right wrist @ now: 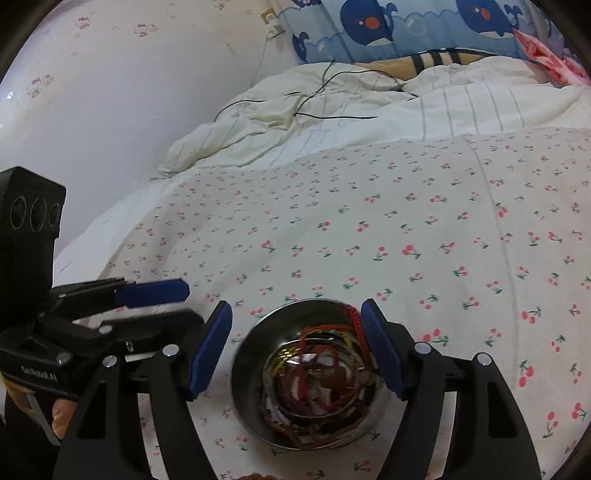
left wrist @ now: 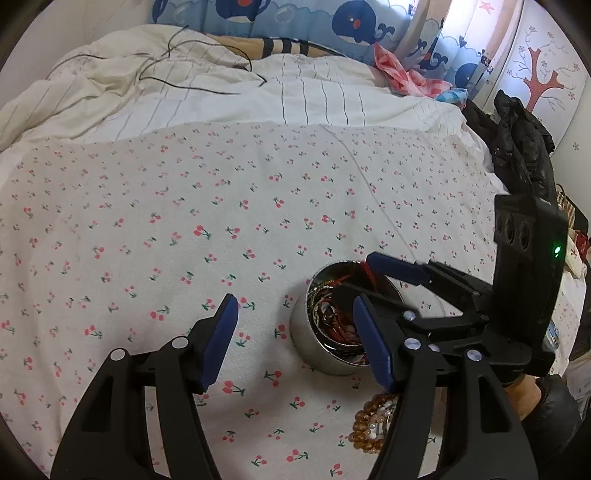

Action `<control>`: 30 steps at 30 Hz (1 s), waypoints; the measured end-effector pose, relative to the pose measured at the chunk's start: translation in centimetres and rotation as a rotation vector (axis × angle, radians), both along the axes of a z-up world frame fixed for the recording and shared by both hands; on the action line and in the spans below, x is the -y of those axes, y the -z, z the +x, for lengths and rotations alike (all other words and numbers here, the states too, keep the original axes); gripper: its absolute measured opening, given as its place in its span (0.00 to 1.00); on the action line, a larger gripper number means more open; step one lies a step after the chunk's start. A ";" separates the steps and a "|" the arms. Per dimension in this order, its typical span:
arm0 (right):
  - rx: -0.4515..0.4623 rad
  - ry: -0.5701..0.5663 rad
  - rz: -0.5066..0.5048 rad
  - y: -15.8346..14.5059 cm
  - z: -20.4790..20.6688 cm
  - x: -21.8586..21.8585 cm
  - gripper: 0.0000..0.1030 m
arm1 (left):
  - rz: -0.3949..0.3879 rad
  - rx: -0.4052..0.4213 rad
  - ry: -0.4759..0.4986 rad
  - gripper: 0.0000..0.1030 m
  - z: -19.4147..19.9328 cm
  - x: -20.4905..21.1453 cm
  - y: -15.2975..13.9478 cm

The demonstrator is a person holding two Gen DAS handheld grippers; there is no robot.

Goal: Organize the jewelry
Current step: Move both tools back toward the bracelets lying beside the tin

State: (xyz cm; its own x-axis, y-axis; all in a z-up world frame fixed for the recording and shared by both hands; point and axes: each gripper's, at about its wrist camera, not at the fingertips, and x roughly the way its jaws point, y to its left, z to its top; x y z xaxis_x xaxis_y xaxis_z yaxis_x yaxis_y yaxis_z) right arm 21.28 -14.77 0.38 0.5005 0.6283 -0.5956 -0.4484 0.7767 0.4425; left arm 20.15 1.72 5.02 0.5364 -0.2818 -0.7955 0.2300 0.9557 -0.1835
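A steel bowl full of tangled jewelry, red cords and dark bangles, stands on the cherry-print sheet. My right gripper is open and straddles the bowl from above. A red braided cord rises from the bowl along the inner side of its right-hand pad. In the left wrist view the bowl sits just inside the right-hand finger of my open left gripper, which has only sheet between its pads. The right gripper reaches over the bowl there. An amber bead bracelet lies on the sheet, partly hidden.
A crumpled white duvet with a black cable lies at the far side of the bed. A black jacket hangs at the right edge. The left gripper and a hand sit left of the bowl. Whale-print fabric is behind.
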 end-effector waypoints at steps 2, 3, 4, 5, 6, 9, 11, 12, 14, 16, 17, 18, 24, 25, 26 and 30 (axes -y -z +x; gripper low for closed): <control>-0.024 -0.021 -0.010 0.4 0.1 -0.5 0.69 | -0.006 0.009 -0.006 0.61 -0.2 -0.3 -0.5; -0.036 -0.030 -0.015 0.8 0.1 -0.8 0.70 | -0.010 0.012 -0.011 0.62 -0.3 -0.5 -0.6; -0.033 -0.026 -0.025 0.9 0.0 -0.9 0.70 | -0.009 0.014 -0.015 0.62 -0.3 -0.6 -0.7; -0.032 -0.026 -0.037 1.0 0.0 -1.0 0.71 | -0.006 0.016 -0.018 0.63 -0.2 -0.7 -0.8; -0.038 -0.031 -0.040 1.0 0.0 -1.2 0.73 | -0.008 0.014 -0.021 0.63 -0.2 -0.8 -0.8; -0.069 -0.037 -0.031 0.8 -0.1 -1.1 0.73 | -0.011 0.007 -0.023 0.63 -0.1 -0.8 -0.6; -0.064 -0.018 -0.021 0.1 -0.5 -0.5 0.73 | -0.009 0.011 -0.019 0.63 -0.2 -0.8 -0.8; -0.058 -0.010 -0.015 -0.3 -0.7 -0.2 0.73 | -0.010 0.014 -0.016 0.63 -0.4 -0.8 -0.9; -0.044 0.031 -0.006 -1.7 -1.7 1.3 0.73 | -0.007 0.016 -0.006 0.65 -0.8 -0.8 -1.1; -0.040 0.082 -0.032 -2.7 -3.0 2.8 0.73 | 0.019 0.004 0.031 0.69 -1.6 -0.5 -0.7; -0.038 0.104 -0.050 -3.1 -3.9 3.6 0.73 | 0.039 0.001 0.051 0.69 -2.0 -0.2 -0.5; -0.039 0.126 -0.073 -3.2 -5.3 4.7 0.73 | 0.065 0.001 0.073 0.69 -2.6 0.2 -0.2; -0.119 0.211 -0.163 -0.3 -10.2 8.8 0.72 | 0.052 -0.081 0.117 0.69 -5.8 1.3 4.2; -0.146 0.220 -0.172 0.5 -10.5 9.1 0.71 | 0.062 -0.093 0.119 0.69 -6.1 1.8 5.0; -0.152 0.227 -0.200 0.9 -10.6 8.9 0.69 | 0.067 -0.094 0.118 0.69 -6.1 2.1 5.4; -0.106 0.226 -0.268 1.0 -10.3 7.7 0.67 | 0.065 -0.128 0.139 0.64 -6.0 3.5 7.2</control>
